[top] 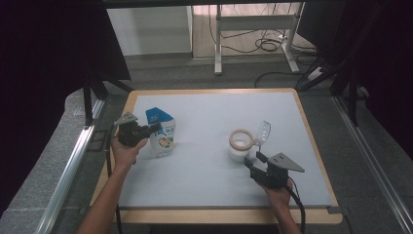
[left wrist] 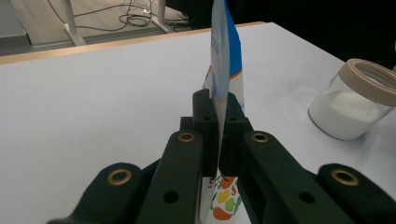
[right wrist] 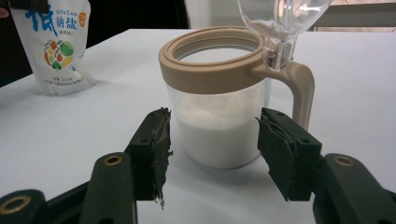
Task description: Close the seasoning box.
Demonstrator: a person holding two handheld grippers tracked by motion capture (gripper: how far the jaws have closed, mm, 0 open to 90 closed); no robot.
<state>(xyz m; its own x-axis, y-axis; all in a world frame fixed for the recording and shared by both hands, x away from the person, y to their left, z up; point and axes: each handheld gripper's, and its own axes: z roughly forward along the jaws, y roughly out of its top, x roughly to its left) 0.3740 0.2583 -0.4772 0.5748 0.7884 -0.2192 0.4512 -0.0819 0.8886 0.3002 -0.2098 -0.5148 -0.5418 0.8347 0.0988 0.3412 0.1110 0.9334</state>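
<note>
Spanning most of the high view: pale bench (top: 214, 180) with a wooden rim, bearing everything in hand. Standing upright near its left side: blue-and-white salt pouch (top: 162, 132), printed with fruit and vegetables, well apart from the jar. Right of centre on the bench: clear jar (top: 240, 146) with a tan ring (right wrist: 210, 60) at the mouth and a tan handle, roughly half full of white powder (right wrist: 219, 135). Hinged up from that ring: clear lid (top: 262, 132), tilted back and open. Clamped on the pouch's thin edge: left gripper (left wrist: 218, 135), fingers (left wrist: 204, 116) pressed together with only the foil between them, held from the left by a hand (top: 125, 152). Just short of the jar on the near side: right gripper (right wrist: 212, 149), fingers (right wrist: 154, 144) spread wide, one to each side of the glass and apart from it, holding nothing.
</note>
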